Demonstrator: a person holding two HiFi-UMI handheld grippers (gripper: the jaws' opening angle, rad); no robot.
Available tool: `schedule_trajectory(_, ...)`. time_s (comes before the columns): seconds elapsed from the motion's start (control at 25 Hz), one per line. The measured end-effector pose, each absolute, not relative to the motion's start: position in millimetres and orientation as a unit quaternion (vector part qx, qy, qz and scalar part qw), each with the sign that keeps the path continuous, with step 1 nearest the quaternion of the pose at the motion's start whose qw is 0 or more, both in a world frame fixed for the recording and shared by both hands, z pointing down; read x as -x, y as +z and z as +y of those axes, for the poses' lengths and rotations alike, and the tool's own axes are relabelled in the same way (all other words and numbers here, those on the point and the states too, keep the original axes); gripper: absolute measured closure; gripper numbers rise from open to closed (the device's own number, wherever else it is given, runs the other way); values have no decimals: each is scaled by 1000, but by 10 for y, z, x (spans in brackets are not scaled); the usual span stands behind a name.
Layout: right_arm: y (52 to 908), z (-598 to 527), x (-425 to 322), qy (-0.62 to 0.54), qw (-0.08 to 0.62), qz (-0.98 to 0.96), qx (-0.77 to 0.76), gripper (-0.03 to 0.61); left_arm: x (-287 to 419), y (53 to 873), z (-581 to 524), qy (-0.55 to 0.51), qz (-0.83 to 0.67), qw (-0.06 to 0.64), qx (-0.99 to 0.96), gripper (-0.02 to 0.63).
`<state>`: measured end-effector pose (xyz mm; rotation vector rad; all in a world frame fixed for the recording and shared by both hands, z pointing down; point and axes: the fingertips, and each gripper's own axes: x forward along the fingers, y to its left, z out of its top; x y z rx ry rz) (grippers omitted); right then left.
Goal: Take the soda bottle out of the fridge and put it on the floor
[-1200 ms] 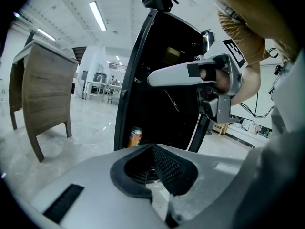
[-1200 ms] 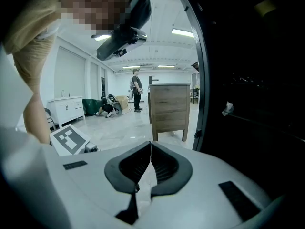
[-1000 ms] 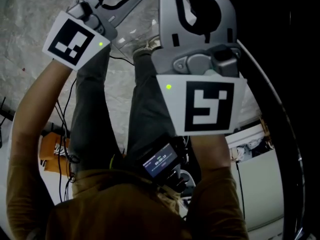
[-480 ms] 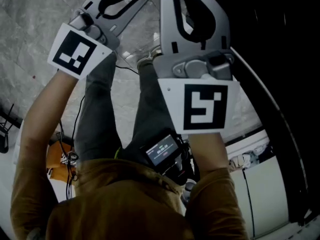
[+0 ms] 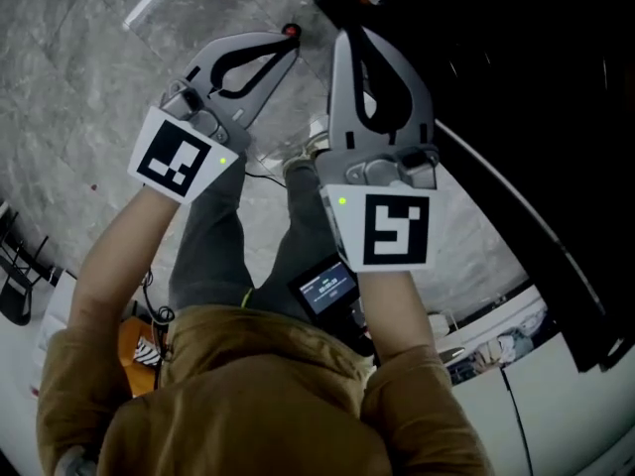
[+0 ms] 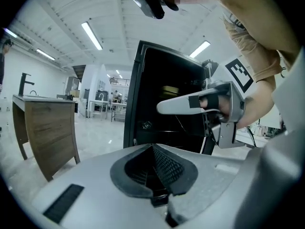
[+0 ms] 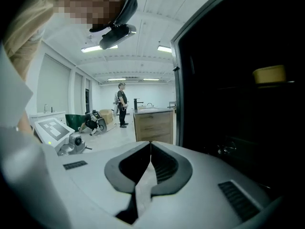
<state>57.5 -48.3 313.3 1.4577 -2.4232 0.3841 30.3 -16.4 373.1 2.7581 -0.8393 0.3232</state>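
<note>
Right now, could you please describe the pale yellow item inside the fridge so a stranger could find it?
Start at the tall black fridge, dark inside. On a shelf in its upper half sits a squat, pale yellow item, the only bright thing there.

The person is wearing a mustard-brown long-sleeved top (image 5: pixel 248 405) and dark grey trousers (image 5: pixel 206 251). The light grey plastic left gripper (image 5: pixel 286 40) and the matching right gripper (image 5: pixel 344 38) are each carrying a white cube with black square markers (image 5: pixel 397 228) and showing a small green lamp (image 5: pixel 342 201).
</note>
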Motion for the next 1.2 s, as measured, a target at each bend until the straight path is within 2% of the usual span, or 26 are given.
schedule_trajectory(0.32, 3133, -505, -641, 135, 136, -826, -531, 577, -34, 3584, -342, 76, -331, 144, -929, 614)
schedule_trajectory(0.68, 3156, -463, -744, 133, 122, -809, -560, 577, 157, 3504, -369, 82, -346, 124, -926, 614)
schedule_trajectory(1.2, 3123, -511, -748, 111, 121, -807, -568, 577, 896, 3409, -699, 74, -376, 115, -916, 614)
